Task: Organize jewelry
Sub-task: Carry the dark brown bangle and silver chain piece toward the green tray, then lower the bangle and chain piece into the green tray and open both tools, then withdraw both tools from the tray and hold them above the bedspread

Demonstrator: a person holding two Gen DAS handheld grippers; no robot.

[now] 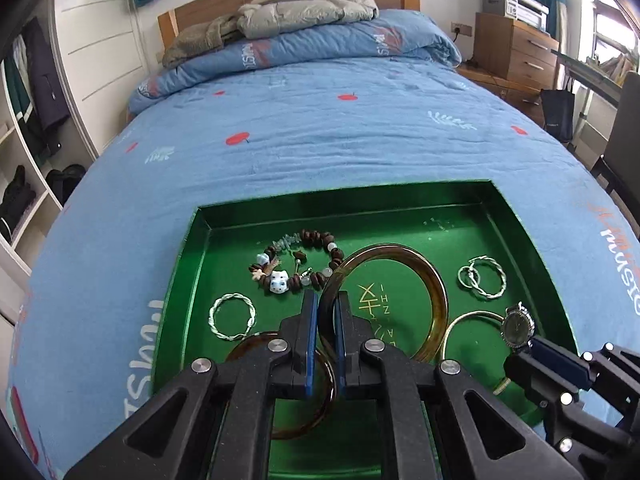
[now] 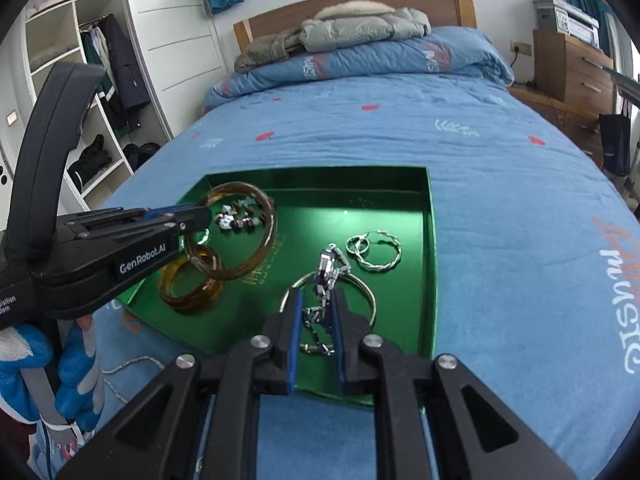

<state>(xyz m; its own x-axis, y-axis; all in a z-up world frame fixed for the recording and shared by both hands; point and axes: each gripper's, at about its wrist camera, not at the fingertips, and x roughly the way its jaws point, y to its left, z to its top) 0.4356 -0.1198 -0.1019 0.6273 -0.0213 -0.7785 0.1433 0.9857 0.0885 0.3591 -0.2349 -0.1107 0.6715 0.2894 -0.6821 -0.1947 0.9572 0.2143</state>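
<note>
A green tray (image 1: pixel 520 232) (image 2: pixel 430 240) lies on the blue bed. My left gripper (image 1: pixel 324 300) (image 2: pixel 200 214) is shut on a large amber bangle (image 1: pixel 438 292) (image 2: pixel 264 248) and holds it tilted above the tray. My right gripper (image 2: pixel 316 300) (image 1: pixel 532 344) is shut on a silver wristwatch (image 2: pixel 326 276) (image 1: pixel 518 326), held over a thin gold bangle (image 2: pixel 370 300) (image 1: pixel 460 320). In the tray lie a second amber bangle (image 1: pixel 320 420) (image 2: pixel 188 284), a brown bead bracelet (image 1: pixel 296 264) (image 2: pixel 240 216), a twisted silver hoop (image 1: pixel 232 316) and linked silver hoops (image 1: pixel 484 278) (image 2: pixel 376 254).
The blue quilt (image 1: pixel 320 128) spreads around the tray. A folded duvet and grey jacket (image 1: pixel 300 12) lie at the headboard. An open wardrobe (image 2: pixel 92 80) stands on the left, a wooden dresser (image 1: pixel 516 48) on the right. A thin chain (image 2: pixel 132 362) lies on the quilt left of the tray.
</note>
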